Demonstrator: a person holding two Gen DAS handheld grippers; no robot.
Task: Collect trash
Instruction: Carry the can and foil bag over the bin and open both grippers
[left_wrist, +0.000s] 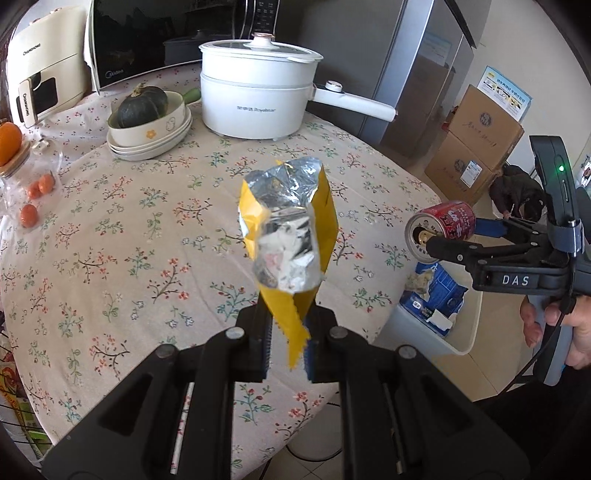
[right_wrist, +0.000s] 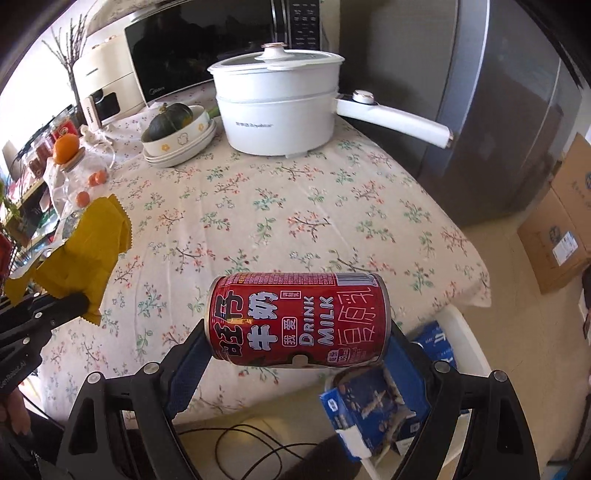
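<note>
the left gripper (left_wrist: 288, 343) is pinched nearly closed on the bottom edge of a yellow snack wrapper (left_wrist: 288, 236), which stands up from the jaws with its torn foil lining showing, above the floral tablecloth (left_wrist: 129, 240). the right gripper (right_wrist: 295, 350) is spread wide and clamps a red can (right_wrist: 297, 319) by its two ends, the can lying sideways; its label reads "drink milk" among large chinese characters, with a barcode near one end. that gripper's black body carries the letters "das". just off the table's edge, below the can, a pale bin (left_wrist: 463, 325) holds a crumpled blue carton (right_wrist: 373, 410) with white print too small to read. further back on the cloth stands a white electric pot (left_wrist: 258, 92) marked "royalstar", a dark green squash (left_wrist: 142, 107) in a stack of cream bowls, a "midea" microwave (left_wrist: 155, 37) and a cream "changhong" appliance (left_wrist: 44, 74). cardboard boxes (left_wrist: 476, 147) are stacked on the floor beside a steel fridge (left_wrist: 406, 66).
</note>
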